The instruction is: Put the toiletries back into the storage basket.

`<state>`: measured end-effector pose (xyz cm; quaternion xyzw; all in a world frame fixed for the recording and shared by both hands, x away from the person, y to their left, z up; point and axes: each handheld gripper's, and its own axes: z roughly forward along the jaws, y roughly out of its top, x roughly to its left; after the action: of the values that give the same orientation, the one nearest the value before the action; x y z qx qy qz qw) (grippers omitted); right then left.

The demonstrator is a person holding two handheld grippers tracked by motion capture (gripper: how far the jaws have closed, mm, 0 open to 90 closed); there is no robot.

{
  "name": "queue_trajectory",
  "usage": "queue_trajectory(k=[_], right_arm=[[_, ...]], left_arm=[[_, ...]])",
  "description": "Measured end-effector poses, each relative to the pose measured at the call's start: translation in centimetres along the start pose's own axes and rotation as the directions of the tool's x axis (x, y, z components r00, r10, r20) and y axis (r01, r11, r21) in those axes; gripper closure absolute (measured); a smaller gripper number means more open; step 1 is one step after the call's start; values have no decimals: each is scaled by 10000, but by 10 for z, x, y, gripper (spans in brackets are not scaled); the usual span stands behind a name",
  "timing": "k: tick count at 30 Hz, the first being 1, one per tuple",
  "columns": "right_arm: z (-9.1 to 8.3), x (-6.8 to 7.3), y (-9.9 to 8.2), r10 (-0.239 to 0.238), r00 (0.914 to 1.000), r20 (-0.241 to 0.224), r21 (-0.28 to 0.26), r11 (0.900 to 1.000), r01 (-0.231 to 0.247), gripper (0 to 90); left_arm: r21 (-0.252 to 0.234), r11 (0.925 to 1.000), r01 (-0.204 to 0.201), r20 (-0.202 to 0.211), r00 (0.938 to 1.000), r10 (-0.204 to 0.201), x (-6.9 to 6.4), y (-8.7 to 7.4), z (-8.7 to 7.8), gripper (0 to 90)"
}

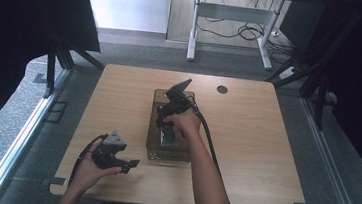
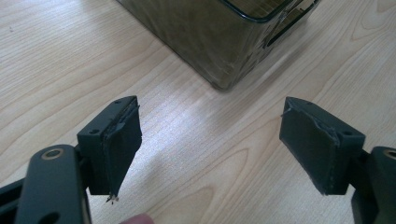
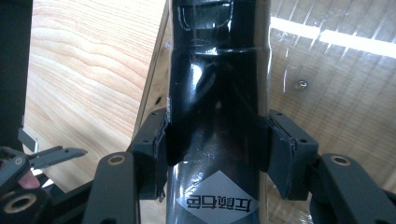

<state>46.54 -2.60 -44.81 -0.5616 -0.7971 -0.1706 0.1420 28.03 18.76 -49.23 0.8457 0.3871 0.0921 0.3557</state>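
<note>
Bottle (image 3: 217,93) (black, glossy) clamped in right claw (image 3: 217,154) over clear bin (image 1: 154,152); left claw (image 2: 219,149) apart, empty.

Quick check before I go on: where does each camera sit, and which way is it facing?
High view: above the near table edge, looking forward and down; both forearms, left tool, right tool over the clear bin.
Left gripper view: rides the left tool, faces tabletop and bin corner; jaws apart, empty.
Right gripper view: faces down into the bin; jaws clamp a dark bottle.
Shared: the bin.

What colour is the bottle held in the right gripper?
Glossy black, with a grey diamond label: the bottle shows best in the right gripper view.
</note>
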Motion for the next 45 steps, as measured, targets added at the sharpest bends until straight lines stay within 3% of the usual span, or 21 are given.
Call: queue_trajectory(k=[13, 25, 45], right_arm=[[20, -4, -4, 812, 9964, -241, 33, 9967, -811, 460], [33, -8, -5, 1517, 9877, -376, -6, 9884, -1518, 459], [48, -13, -7, 1814, 9820, -527, 89, 9834, -1812, 452]], left_arm=[[19, 10000, -26, 65, 10000, 26, -1, 1, 0, 213], [-63, 10000, 36, 78, 10000, -36, -1, 1, -1, 213], [-6, 10000, -29, 92, 10000, 30, -1, 1, 1, 213]])
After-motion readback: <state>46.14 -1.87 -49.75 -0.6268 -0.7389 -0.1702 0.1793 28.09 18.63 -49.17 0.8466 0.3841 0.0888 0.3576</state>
